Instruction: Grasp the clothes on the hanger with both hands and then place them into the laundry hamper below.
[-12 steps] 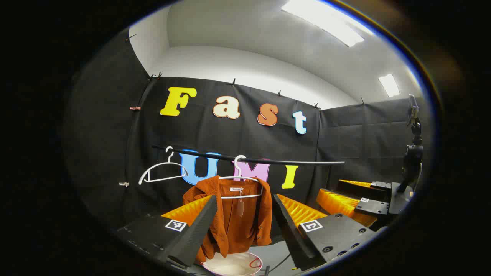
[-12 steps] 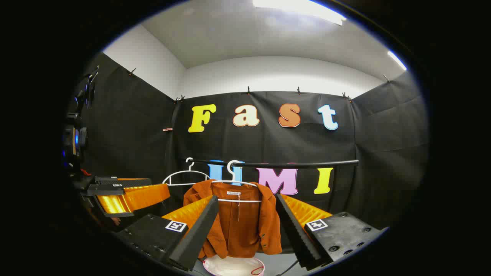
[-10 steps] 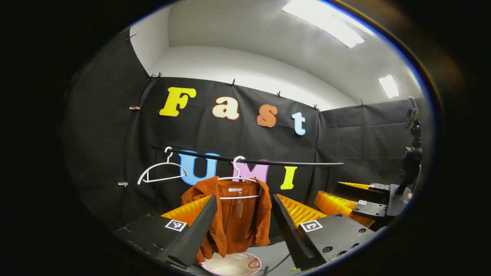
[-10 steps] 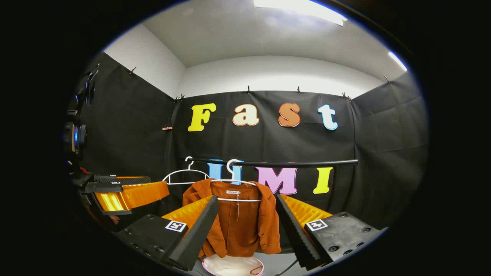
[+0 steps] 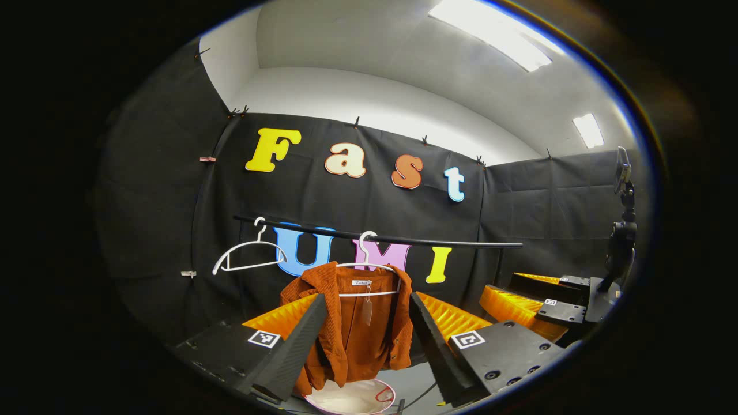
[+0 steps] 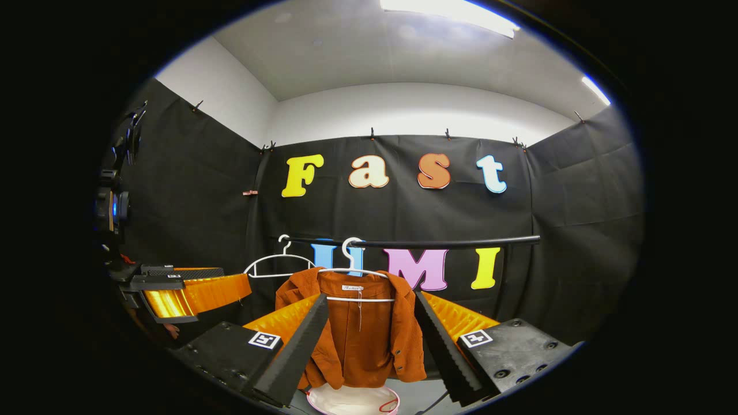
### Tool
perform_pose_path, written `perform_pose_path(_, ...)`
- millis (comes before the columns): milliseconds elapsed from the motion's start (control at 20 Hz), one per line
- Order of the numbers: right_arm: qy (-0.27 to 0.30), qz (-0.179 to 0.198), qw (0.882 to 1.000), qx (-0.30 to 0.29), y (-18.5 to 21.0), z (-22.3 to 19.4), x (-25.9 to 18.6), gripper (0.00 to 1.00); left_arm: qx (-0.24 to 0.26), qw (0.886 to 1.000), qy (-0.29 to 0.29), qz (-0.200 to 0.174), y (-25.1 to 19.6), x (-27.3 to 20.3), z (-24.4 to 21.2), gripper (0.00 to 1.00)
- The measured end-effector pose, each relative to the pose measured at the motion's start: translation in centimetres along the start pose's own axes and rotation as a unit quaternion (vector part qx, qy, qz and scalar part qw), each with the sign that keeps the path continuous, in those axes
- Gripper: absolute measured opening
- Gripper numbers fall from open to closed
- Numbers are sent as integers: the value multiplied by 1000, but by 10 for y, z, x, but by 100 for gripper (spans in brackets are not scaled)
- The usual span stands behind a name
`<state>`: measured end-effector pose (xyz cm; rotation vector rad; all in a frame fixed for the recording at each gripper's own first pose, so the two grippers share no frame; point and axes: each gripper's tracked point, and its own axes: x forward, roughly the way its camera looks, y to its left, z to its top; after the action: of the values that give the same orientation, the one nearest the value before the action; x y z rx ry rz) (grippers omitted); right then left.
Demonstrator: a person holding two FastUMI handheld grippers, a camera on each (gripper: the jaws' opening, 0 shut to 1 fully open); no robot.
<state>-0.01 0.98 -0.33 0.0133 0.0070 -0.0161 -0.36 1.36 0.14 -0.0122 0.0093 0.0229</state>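
Black rail (image 6: 438, 244), jacket (image 6: 357, 337) beyond spread right gripper (image 6: 369, 346)

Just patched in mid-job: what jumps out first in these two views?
The rust-orange jacket stands out, hanging on a white hanger from the black rail, framed between the open right gripper. Below it sits the white hamper. A bare hanger hangs further left on the rail, and the left gripper is open too, short of the jacket.

Black rail (image 6: 438, 244), rust jacket (image 6: 360, 334) on white hanger (image 6: 354, 271), bare white hanger (image 6: 278, 262) beside it
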Motion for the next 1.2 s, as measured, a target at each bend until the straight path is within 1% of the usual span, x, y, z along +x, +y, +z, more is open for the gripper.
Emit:
perform_pose_path(100,2,-4,1000,2,0,-1,1,95,2,1000,-2,-2,0,-1,2,92)
perform_pose_path(150,2,-6,1000,2,0,0,1,97,4,1000,-3,-5,-1,-2,4,92)
perform_pose_path(250,1,-4,1000,3,3,0,0,96,5,1000,-5,-7,-2,-3,4,92)
perform_pose_path(400,0,-1,1000,-3,7,1,-3,97,3,1000,-5,-12,-2,-3,5,92)
perform_pose_path(550,-6,-2,1000,-4,8,5,-5,97,7,1000,-4,-8,-1,-3,5,92)
perform_pose_path(600,-4,-1,1000,-2,8,3,-5,95,8,1000,-3,-6,-2,-3,4,92)
perform_pose_path(650,0,-2,1000,0,7,0,-5,97,7,1000,-1,-5,-3,-2,2,92)
perform_pose_path(700,5,-4,1000,1,6,-2,-5,96,5,1000,1,-6,-4,-1,1,92)
perform_pose_path(1050,11,-25,1000,4,6,-8,-7,96,3,1000,11,-16,3,5,-5,92)
perform_pose_path(1200,15,-37,999,-1,14,-11,-5,97,4,999,20,-30,5,4,-8,92)
